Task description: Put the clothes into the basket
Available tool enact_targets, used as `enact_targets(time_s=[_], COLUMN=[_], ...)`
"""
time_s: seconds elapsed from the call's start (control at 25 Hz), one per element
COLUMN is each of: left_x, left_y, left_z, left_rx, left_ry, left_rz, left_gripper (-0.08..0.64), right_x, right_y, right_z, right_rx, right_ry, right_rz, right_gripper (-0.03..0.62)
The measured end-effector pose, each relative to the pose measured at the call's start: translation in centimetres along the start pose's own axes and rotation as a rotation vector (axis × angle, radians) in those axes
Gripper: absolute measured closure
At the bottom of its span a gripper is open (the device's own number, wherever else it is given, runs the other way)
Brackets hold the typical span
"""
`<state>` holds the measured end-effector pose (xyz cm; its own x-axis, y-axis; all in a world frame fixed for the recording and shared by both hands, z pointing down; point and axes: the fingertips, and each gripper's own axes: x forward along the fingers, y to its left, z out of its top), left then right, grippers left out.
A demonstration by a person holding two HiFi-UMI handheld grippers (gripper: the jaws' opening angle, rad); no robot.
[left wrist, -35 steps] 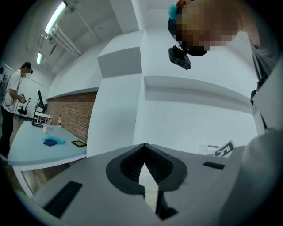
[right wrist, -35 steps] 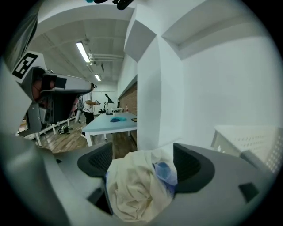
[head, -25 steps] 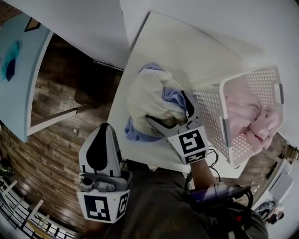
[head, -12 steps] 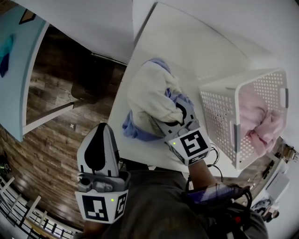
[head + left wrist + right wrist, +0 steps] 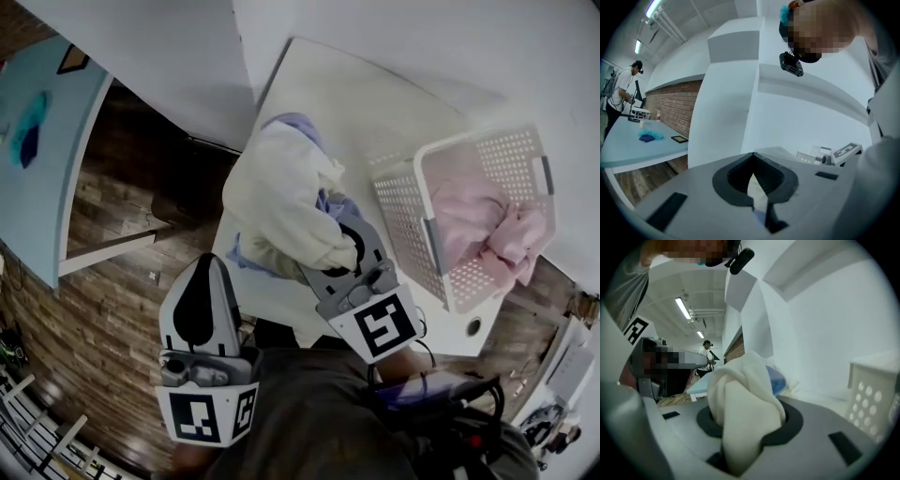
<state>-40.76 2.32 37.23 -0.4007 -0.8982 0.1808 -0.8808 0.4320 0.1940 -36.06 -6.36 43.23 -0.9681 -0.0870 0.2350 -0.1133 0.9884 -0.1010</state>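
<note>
My right gripper is shut on a cream garment; its jaws have just been closing with that cloth between them. The bunched cream cloth fills the jaws in the right gripper view and hangs lifted over the white table. A blue garment lies under and behind it, partly hidden. The white perforated basket stands to the right, tipped toward me, with pink clothes inside. My left gripper stays low at the left, off the table, shut with nothing in it.
Wooden floor lies left of the table's edge. A light blue table stands at the far left, and a person works at it. A small round hole sits in the tabletop near the basket's front corner.
The right gripper closed on the cream garment and rose with it, lifting it off the blue garment. The left gripper has barely shifted.
</note>
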Motion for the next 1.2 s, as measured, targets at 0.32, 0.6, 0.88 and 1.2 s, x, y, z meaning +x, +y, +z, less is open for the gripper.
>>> enact_targets(time_s=[0.32,0.6,0.88,1.2], left_x=[-3.1,-2.7,-0.7,2.7], left_y=[-5.6,-14.5,-21.6,-24.7], left_z=[5.7,10.4,11.3,9.2], left_rx=[0.033,0.05,0.066,0.063], left_ry=[-0.158,-0.295,-0.318,-0.25], left_rz=[-0.043,-0.179,-0.317,-0.389], left_gripper=[0.552,0.552,0.552,0.552], right_x=[-7.5,-17.5,-28.1,-29.2], right_y=[-0.8,-6.7,-14.8,-19.5], right_z=[10.2,17.6,20.6,15.9], right_rx=[-0.062,-0.14,-0.192,-0.129], right_ry=[-0.169,-0.272,-0.354,-0.249], right_rz=[-0.054,-0.211,-0.48,-0.56], right_gripper=[0.436,0.436,0.434,0.433])
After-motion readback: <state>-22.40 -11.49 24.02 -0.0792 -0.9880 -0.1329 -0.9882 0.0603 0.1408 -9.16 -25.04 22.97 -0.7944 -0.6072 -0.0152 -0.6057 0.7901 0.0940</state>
